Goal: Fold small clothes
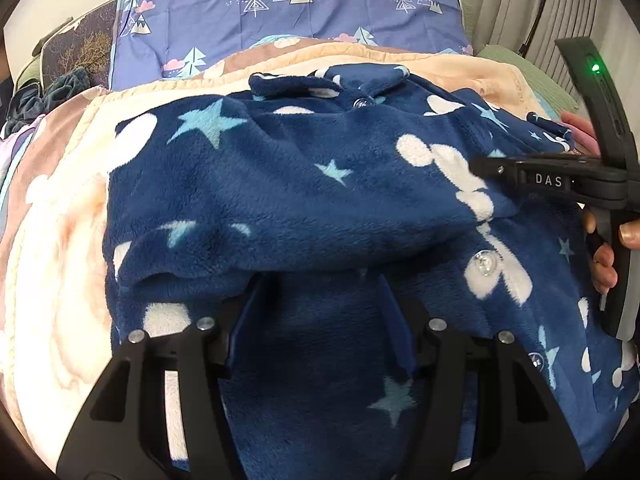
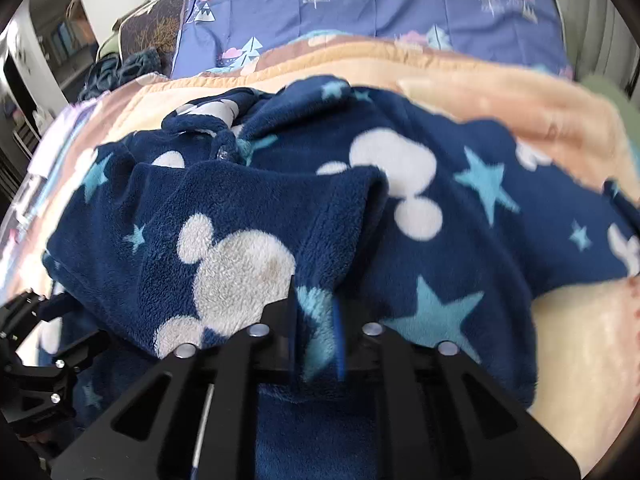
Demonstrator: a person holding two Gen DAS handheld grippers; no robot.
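Observation:
A navy fleece garment (image 1: 320, 184) with white mouse-head shapes, light blue stars and clear snap buttons lies rumpled on a peach blanket (image 1: 60, 280). In the left wrist view my left gripper (image 1: 318, 280) sits low on it with the jaws well apart. A fold of fleece drapes over the fingertips and fabric lies loose in the gap. In the right wrist view my right gripper (image 2: 318, 300) has its jaws nearly together, pinching a ridge of the garment (image 2: 460, 240) with a light blue star on it. From the left wrist view the right gripper (image 1: 478, 166) reaches in from the right edge.
A purple-blue duvet (image 1: 300, 20) printed with trees lies behind the blanket. A heap of dark clothes (image 1: 52, 92) sits at the far left. A hand (image 1: 604, 268) grips the right gripper's handle. Pale curtains (image 1: 500, 0) hang at the back right. Bare blanket (image 2: 580, 340) shows to the right.

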